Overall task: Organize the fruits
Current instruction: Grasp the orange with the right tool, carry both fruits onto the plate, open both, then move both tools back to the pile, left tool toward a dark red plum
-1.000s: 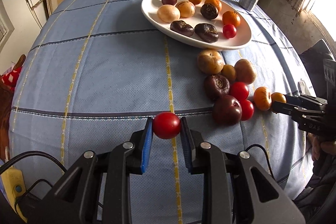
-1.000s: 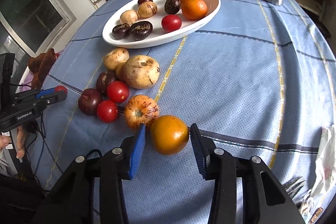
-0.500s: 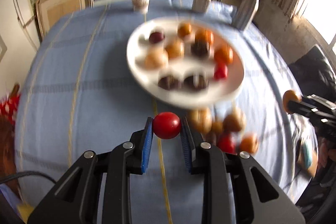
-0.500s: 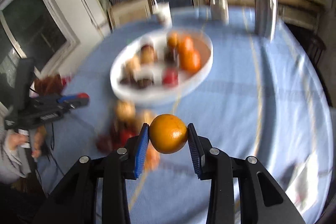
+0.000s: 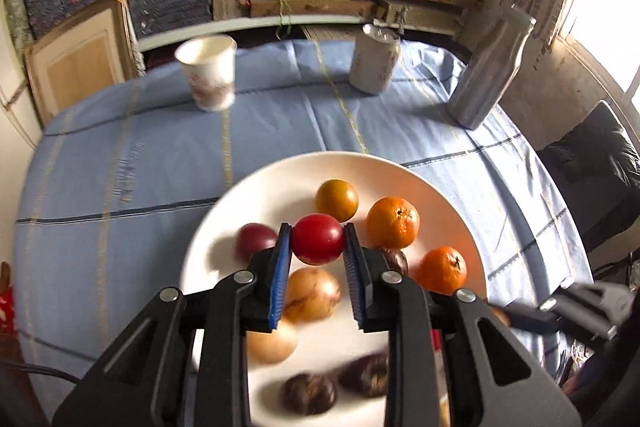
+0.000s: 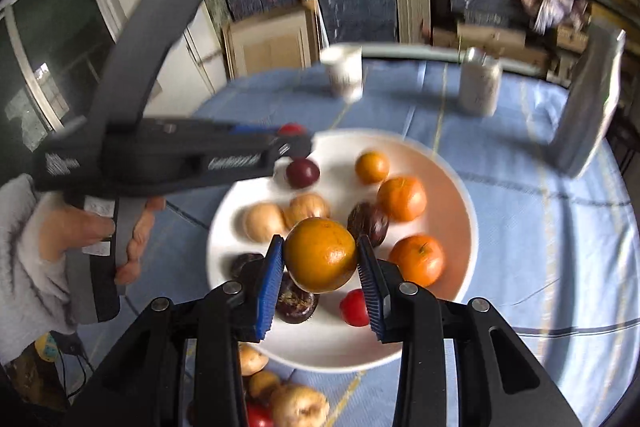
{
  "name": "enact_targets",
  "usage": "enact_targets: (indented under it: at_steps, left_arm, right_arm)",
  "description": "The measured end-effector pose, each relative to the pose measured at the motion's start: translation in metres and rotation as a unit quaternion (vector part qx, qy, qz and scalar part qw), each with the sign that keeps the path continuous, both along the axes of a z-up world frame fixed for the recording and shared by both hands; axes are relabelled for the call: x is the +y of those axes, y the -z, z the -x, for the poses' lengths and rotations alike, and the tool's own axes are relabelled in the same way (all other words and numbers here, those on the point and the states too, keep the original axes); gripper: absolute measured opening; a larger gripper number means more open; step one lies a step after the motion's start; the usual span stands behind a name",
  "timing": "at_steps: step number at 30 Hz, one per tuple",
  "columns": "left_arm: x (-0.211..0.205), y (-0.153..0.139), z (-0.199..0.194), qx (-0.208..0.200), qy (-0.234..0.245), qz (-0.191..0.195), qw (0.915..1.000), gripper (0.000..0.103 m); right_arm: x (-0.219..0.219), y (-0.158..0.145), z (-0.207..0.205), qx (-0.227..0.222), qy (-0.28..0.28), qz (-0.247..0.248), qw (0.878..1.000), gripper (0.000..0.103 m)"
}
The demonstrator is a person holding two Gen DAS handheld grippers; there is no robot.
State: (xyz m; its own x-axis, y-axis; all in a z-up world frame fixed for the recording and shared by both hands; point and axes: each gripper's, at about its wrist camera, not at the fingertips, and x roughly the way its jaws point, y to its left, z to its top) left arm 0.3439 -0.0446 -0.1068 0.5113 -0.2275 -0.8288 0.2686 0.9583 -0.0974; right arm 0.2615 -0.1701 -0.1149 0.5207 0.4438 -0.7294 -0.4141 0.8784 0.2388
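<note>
The left gripper (image 5: 316,243) jaws squeeze a red fruit (image 5: 317,239). The right gripper (image 6: 321,263) jaws squeeze an orange fruit (image 6: 321,255). Both fruits hang in the air over the white plate (image 6: 460,195), which sits near the middle of the counter (image 5: 120,163) and already holds many fruits. This looks like the carrying step. Next, each fruit needs a bare spot, a gentle lowering, then open jaws.

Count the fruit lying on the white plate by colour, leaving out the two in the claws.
Orange: 3
Tan: 2
Dark wrinkled: 3
Purple: 1
Red: 1
Total: 10
</note>
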Motion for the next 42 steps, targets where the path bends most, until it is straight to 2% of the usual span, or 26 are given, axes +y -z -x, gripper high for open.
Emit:
enact_targets:
  at_steps: [5, 12, 15, 16, 17, 19, 21, 23, 26, 29, 34, 39, 42]
  left_arm:
    - [-0.007, 0.029, -0.017, 0.023, 0.005, 0.010, 0.9997, 0.025]
    - [-0.007, 0.054, -0.026, 0.044, 0.001, 0.011, 0.9990, 0.027]
    - [-0.004, 0.053, -0.024, 0.045, -0.002, 0.015, 0.9989, 0.039]
    - [-0.003, 0.049, -0.021, 0.041, -0.005, 0.012, 0.9991, 0.049]
    - [-0.001, 0.046, -0.019, 0.037, -0.008, 0.011, 0.9992, 0.055]
    - [0.005, 0.034, -0.013, 0.030, -0.015, 0.017, 0.9993, 0.056]
    - [0.013, 0.021, -0.004, 0.021, -0.023, 0.020, 0.9993, 0.056]
    - [0.025, 0.004, 0.012, 0.011, -0.036, 0.022, 0.9991, 0.063]
    - [0.043, -0.013, 0.045, -0.002, -0.049, 0.022, 0.9986, 0.066]
    - [0.057, -0.017, 0.088, -0.004, -0.059, 0.008, 0.9982, 0.066]
    - [0.062, 0.007, 0.159, 0.031, -0.061, -0.006, 0.9976, 0.067]
    - [0.044, 0.036, 0.217, 0.064, -0.041, -0.004, 0.9971, 0.067]
    - [0.031, 0.045, 0.237, 0.069, -0.028, -0.002, 0.9972, 0.067]
  right_arm:
    - [0.011, 0.024, -0.021, 0.024, -0.002, 0.004, 1.000, 0.037]
    - [0.015, 0.042, -0.032, 0.048, -0.001, 0.005, 0.999, 0.038]
    - [0.014, 0.044, -0.031, 0.058, 0.002, 0.003, 0.998, 0.038]
    - [0.012, 0.040, -0.029, 0.051, 0.003, 0.002, 0.999, 0.039]
    - [0.011, 0.034, -0.026, 0.045, 0.004, 0.003, 0.999, 0.040]
    - [0.006, 0.020, -0.020, 0.028, 0.006, 0.002, 1.000, 0.046]
    - [-0.001, 0.001, -0.008, 0.003, 0.009, 0.001, 1.000, 0.046]
    - [-0.010, -0.016, 0.005, -0.017, 0.014, -0.004, 1.000, 0.050]
    - [-0.031, -0.042, 0.041, -0.056, 0.032, -0.010, 0.998, 0.065]
    - [-0.053, -0.044, 0.081, -0.064, 0.049, -0.015, 0.997, 0.072]
    - [-0.090, -0.012, 0.152, -0.020, 0.084, -0.019, 0.996, 0.073]
    - [-0.108, 0.019, 0.189, 0.048, 0.099, -0.021, 0.994, 0.073]
    - [-0.109, 0.019, 0.201, 0.052, 0.096, -0.008, 0.994, 0.073]
